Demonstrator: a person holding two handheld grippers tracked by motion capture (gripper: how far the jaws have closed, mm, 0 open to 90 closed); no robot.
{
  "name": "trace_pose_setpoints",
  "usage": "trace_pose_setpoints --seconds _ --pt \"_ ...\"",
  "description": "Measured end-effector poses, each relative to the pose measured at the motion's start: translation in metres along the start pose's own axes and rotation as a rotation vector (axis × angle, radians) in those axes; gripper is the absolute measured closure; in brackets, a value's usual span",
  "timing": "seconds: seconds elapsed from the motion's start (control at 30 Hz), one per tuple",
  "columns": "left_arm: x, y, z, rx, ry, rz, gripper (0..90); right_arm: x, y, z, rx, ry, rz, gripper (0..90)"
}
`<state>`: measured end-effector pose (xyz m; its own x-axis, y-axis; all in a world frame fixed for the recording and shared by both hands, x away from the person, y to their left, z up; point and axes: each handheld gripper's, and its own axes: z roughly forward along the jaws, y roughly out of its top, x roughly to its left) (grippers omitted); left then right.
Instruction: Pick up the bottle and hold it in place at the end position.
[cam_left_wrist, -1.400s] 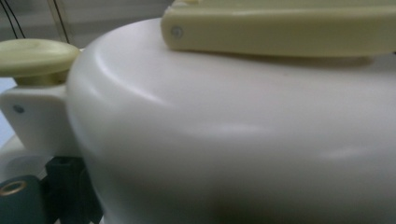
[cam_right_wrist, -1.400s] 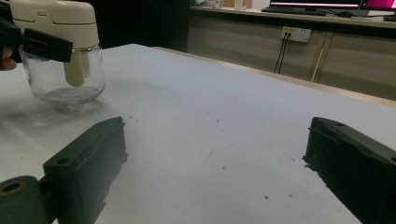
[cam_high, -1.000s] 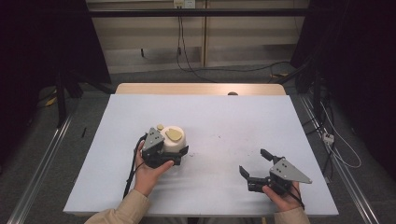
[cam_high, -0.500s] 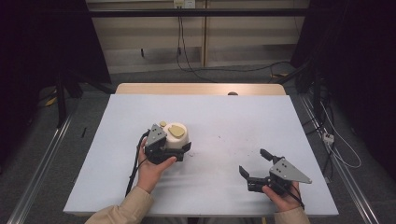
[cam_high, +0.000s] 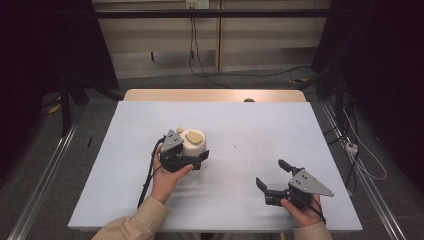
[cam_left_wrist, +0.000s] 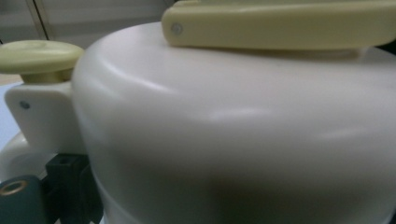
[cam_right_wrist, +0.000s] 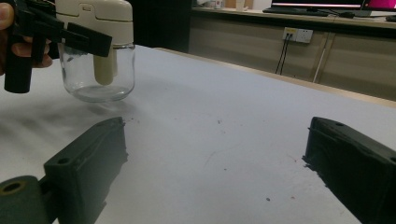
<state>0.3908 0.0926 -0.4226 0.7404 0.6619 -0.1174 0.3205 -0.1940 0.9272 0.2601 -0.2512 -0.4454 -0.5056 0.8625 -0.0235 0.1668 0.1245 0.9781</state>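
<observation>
The glass jar with its cream lid (cam_high: 193, 143) stands on the counter (cam_high: 125, 165), with the left gripper (cam_high: 186, 161) closed around its lid. Well to the jar's right, the right gripper (cam_high: 272, 176) rests with fingers (cam_right_wrist: 88, 172) wide apart, holding nothing. The grasp looks secured; lifting or opening seems left to do.

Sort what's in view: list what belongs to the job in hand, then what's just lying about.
In the job:
- clear glass jar with a cream plastic lid
- left gripper, jaws around the jar's lid
- right gripper, open, resting on the table apart from the jar

Lying about:
- white table
- cables on the floor behind
</observation>
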Motion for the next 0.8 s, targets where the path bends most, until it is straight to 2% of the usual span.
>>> trace_pose_setpoints --seconds 0.33,0.8 --pt "-0.001 0.006 0.007 -0.006 -0.016 -0.009 5.5 0.000 0.000 0.000 0.000 -0.001 -0.002 5.1" --pt "-0.003 0.014 0.017 -0.005 -0.035 0.009 5.5 -0.001 0.000 -0.001 -0.001 0.001 0.001 5.2"
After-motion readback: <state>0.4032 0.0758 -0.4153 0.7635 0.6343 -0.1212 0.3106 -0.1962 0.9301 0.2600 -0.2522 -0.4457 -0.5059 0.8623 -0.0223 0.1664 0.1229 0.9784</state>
